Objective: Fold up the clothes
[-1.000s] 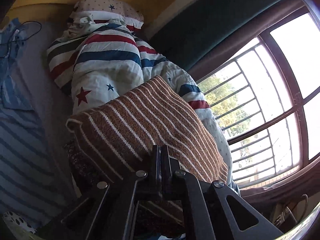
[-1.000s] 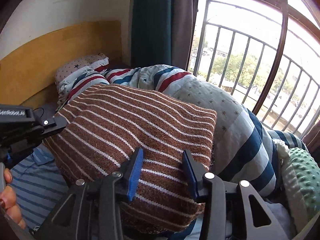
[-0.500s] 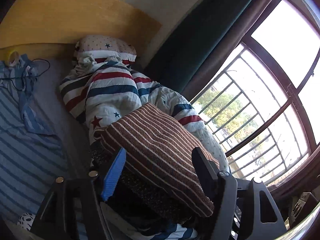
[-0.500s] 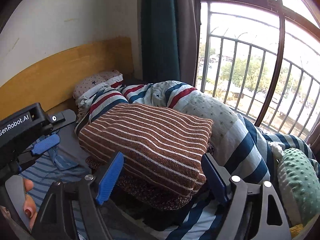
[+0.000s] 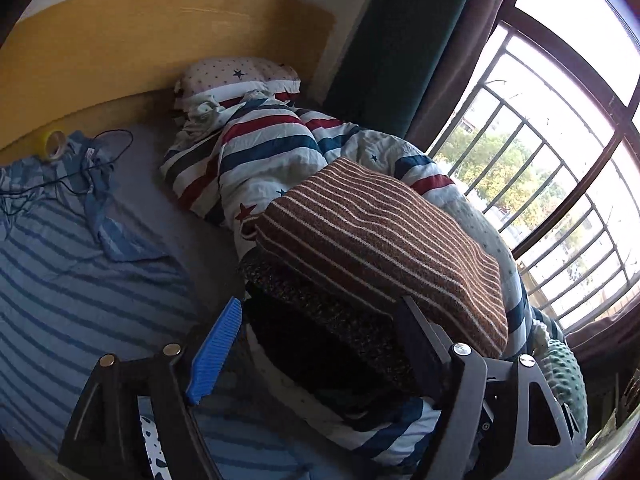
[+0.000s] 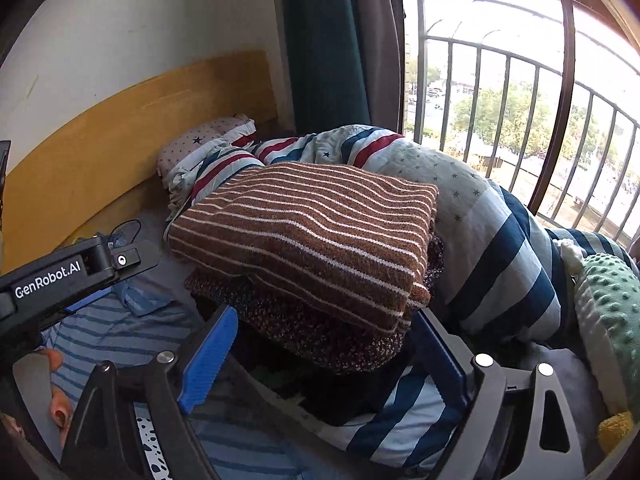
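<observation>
With both tools hanging spread and empty, the folding of the brown striped sweater (image 6: 304,232) looks done: it sits as a neat rectangle on top of a stack, over a dark speckled knit (image 6: 320,340), and the stack leans against the rumpled star-and-stripe duvet (image 5: 264,152) on the bed. The left tool (image 5: 320,344) hovers just short of the pile, its blue pad and dark finger well apart, touching nothing. The right tool (image 6: 324,356) is likewise wide, with nothing between its pads, facing the same stack from nearer the window side.

To my eye the step in hand is the pause between garments. The next move probably calls for turning toward the blue striped shirt (image 5: 68,280), which lies spread flat on the mattress to the left with its collar up, and pinching it at two points so it can be straightened and folded.

Around them, a wooden headboard (image 5: 120,40) backs the bed, a starred pillow (image 5: 236,80) sits at its head, and a roll of tape (image 5: 54,144) and a thin black cable (image 5: 104,148) lie near the shirt's top. Dark green curtains (image 6: 324,40) hang beside a barred window (image 6: 520,80) with trees beyond.
</observation>
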